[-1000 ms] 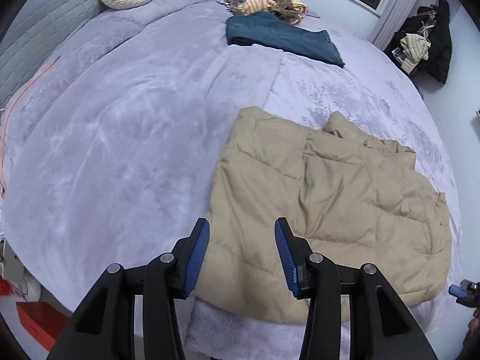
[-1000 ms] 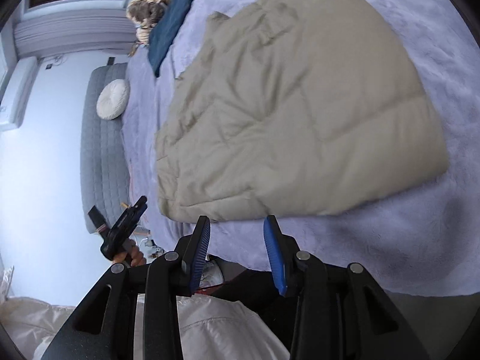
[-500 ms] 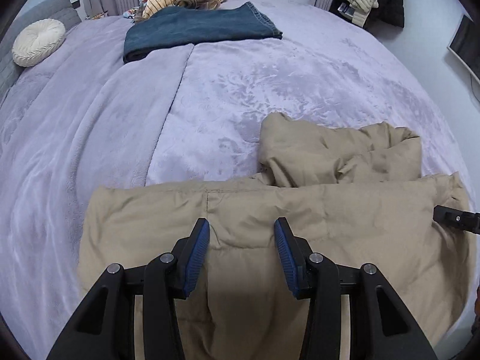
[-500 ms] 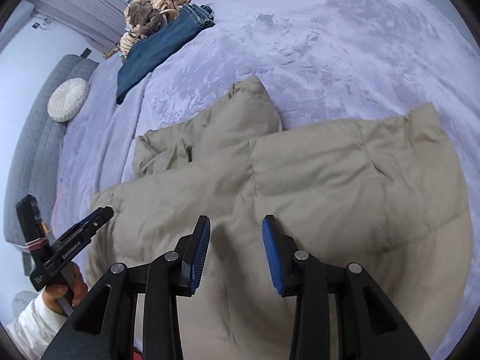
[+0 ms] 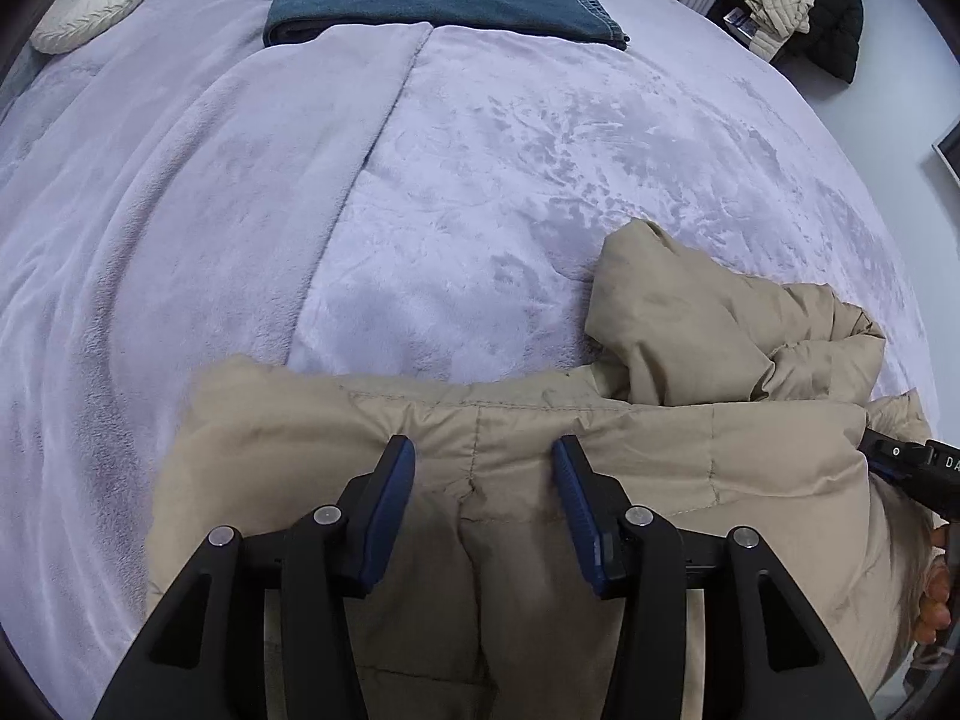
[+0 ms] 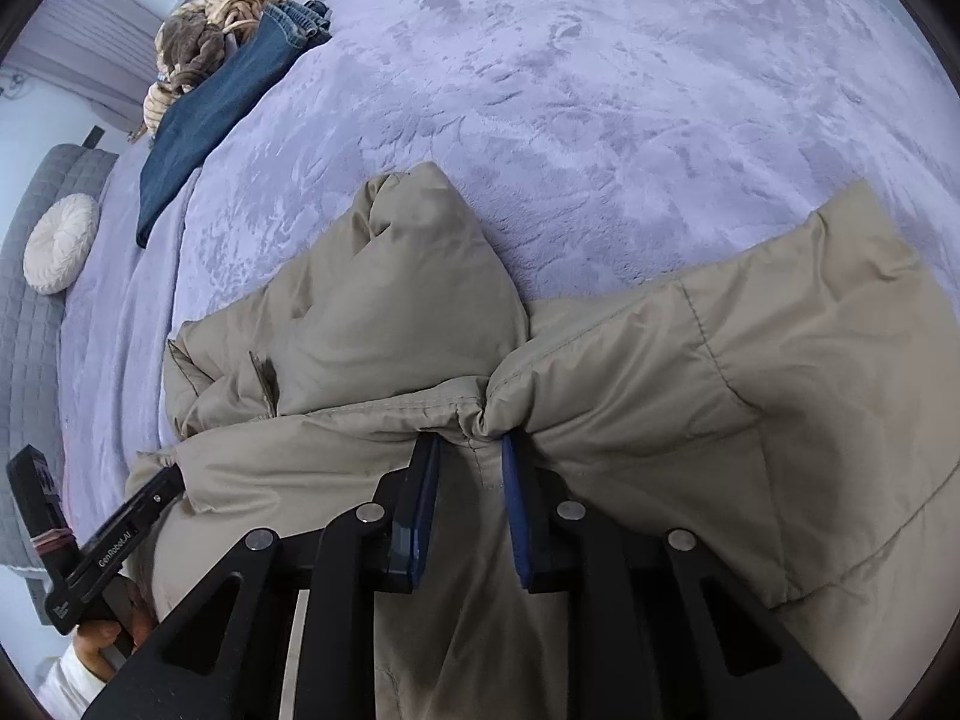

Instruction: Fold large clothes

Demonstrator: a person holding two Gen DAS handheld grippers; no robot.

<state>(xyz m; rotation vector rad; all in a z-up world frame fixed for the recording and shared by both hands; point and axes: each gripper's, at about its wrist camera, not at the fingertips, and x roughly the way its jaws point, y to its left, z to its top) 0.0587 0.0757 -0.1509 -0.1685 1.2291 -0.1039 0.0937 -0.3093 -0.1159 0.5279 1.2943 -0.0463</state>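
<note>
A tan puffer jacket (image 5: 660, 438) lies on the lilac bed cover (image 5: 480, 180) at the near edge, its hood bunched toward the far side. It also shows in the right wrist view (image 6: 750, 390). My left gripper (image 5: 483, 456) is open, its blue pads resting on the jacket's upper edge with fabric between them. My right gripper (image 6: 468, 450) has closed on a pinched fold of the jacket's edge. The left gripper's body shows at the left of the right wrist view (image 6: 114, 552), and the right gripper's at the right of the left wrist view (image 5: 918, 468).
Folded blue jeans (image 5: 432, 0) lie at the far side of the bed, with a heap of mixed clothes (image 6: 210, 30) behind them. A round cream cushion (image 5: 90, 3) sits at the far left by the grey headboard (image 6: 30, 324). Dark clothes (image 5: 810, 6) hang at the far right.
Both grippers have come down onto the jacket's edge. The right gripper's jaws have narrowed and pinched a fold of fabric. The left gripper stays open.
</note>
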